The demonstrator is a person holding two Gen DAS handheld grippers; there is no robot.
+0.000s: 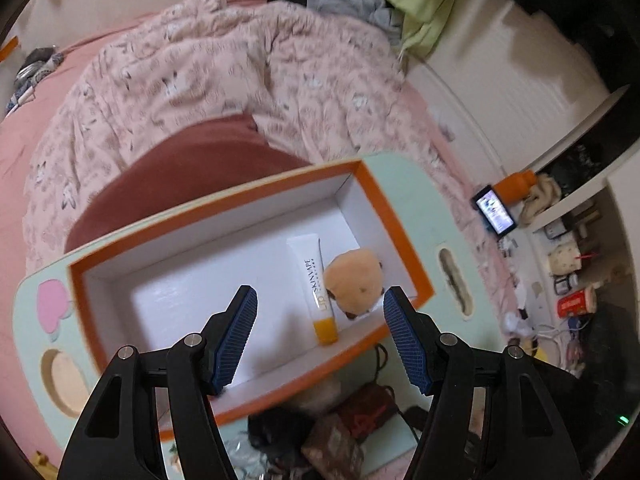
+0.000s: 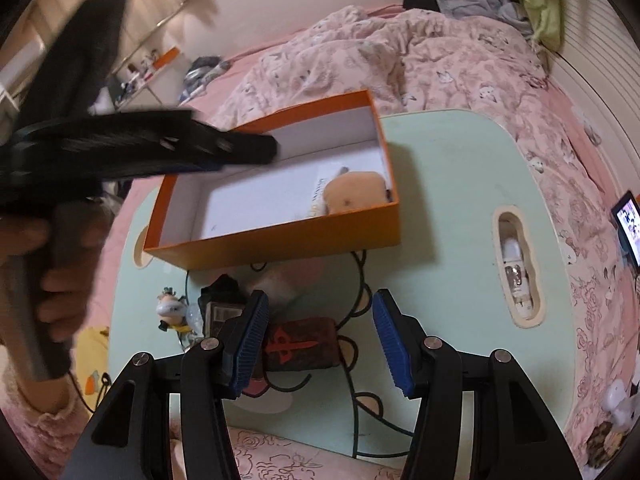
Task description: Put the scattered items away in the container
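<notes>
Both tongs stand spread with nothing between their pads. Your left gripper (image 1: 320,332) hangs over the orange box (image 1: 394,216), pointing steeply down into its white floor; its blue pads (image 1: 238,336) are wide apart and touch nothing. In the box, toward its right end, a white tube with an orange cap (image 1: 312,280) lies flat, and just beside it, touching or nearly so, sits a tan plush toy (image 1: 354,276). Further right, your right gripper (image 2: 318,340) is low over the pale green lap table (image 2: 440,168), in front of the box, and its jaws are also parted and empty. Between and just beyond its fingers lies a dark red pouch with a red emblem (image 2: 300,348); the left pad overlaps it in the wrist view, but I cannot tell whether it touches. To the left of the pouch are a dark item with a label (image 2: 222,308) and a small figurine (image 2: 172,310), both outside the box. The risks, as I judge them: the blurred left tool crosses above the box close to your right hand's path, so the two could knock together; closing on the pouch off-centre could let it slip; and a black cable (image 2: 352,400) runs close by the pouch and could snag.
</notes>
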